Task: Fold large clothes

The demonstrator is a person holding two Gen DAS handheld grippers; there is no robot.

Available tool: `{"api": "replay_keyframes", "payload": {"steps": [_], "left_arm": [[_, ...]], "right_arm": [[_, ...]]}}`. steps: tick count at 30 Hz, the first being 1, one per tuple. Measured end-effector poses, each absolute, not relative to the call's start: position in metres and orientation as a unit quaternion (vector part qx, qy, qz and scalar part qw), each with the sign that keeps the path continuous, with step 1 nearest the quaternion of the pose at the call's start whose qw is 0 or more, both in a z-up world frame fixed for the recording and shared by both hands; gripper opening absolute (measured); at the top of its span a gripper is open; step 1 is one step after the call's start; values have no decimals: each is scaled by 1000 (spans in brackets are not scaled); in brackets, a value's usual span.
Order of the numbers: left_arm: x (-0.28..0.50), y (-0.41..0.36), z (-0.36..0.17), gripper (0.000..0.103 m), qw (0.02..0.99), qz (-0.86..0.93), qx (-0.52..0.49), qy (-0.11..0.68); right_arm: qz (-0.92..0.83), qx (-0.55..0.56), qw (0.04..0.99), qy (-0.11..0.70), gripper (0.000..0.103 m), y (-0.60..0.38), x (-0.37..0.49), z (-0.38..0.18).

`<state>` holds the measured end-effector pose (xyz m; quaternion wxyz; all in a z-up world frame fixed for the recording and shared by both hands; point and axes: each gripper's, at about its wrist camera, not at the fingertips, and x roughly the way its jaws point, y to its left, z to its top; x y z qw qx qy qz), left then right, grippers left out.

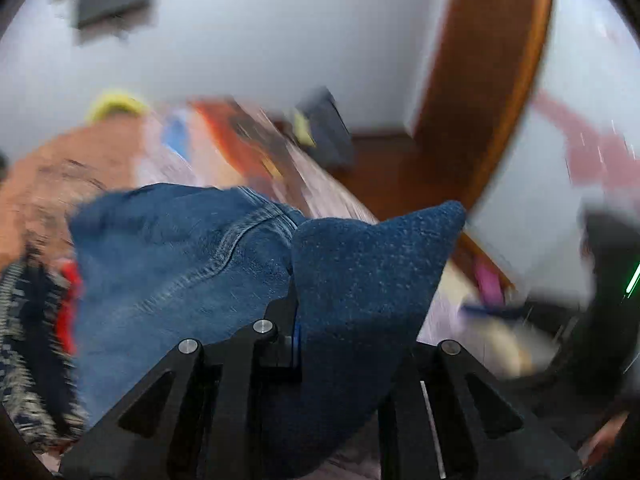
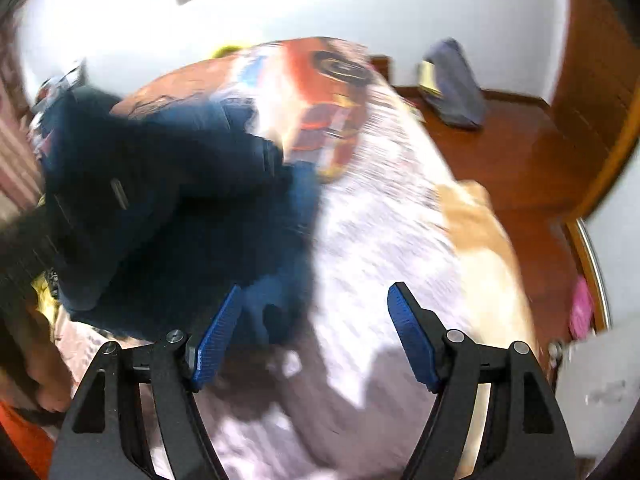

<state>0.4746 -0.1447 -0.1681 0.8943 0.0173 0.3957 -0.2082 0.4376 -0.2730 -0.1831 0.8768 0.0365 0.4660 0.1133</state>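
Observation:
A pair of blue jeans (image 1: 180, 256) fills the lower middle of the left wrist view, and a corner of the denim stands up over the jaws. My left gripper (image 1: 298, 320) is shut on that denim, its fingers mostly buried in the cloth. In the right wrist view the jeans (image 2: 168, 208) hang dark and bunched at the left, above the patterned bedspread (image 2: 384, 240). My right gripper (image 2: 314, 320) is open, with nothing between its blue pads (image 2: 218, 340); the left pad sits beside the denim's lower edge. Both views are blurred by motion.
A knitted patterned garment (image 1: 28, 352) lies at the left. A dark bag (image 2: 454, 84) leans on the wall beyond the bed, on the wooden floor (image 2: 516, 152). A wooden door frame (image 1: 500, 80) rises at the right. A hand (image 2: 44, 376) shows at the lower left.

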Motion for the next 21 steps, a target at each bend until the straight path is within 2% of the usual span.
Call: {"api": "replay_keyframes", "payload": {"steps": [3, 8, 10, 12, 14, 17, 21], "left_arm": [[467, -165, -206, 12, 874, -213, 71, 432], [453, -165, -201, 15, 871, -220, 94, 430], [450, -161, -192, 26, 864, -222, 96, 442], [445, -158, -184, 54, 858, -237, 75, 449], [437, -151, -174, 65, 867, -231, 64, 437], [417, -128, -160, 77, 890, -196, 71, 405], [402, -87, -146, 85, 911, -144, 83, 377]], "right_arm": [[94, 48, 871, 479, 72, -295, 431, -192], [91, 46, 874, 476, 72, -302, 420, -189], [96, 44, 877, 469, 72, -301, 415, -183], [102, 43, 881, 460, 72, -299, 412, -178], [111, 42, 886, 449, 72, -296, 399, -168], [128, 42, 892, 431, 72, -289, 395, -153], [154, 36, 893, 420, 72, -270, 399, -145]]}}
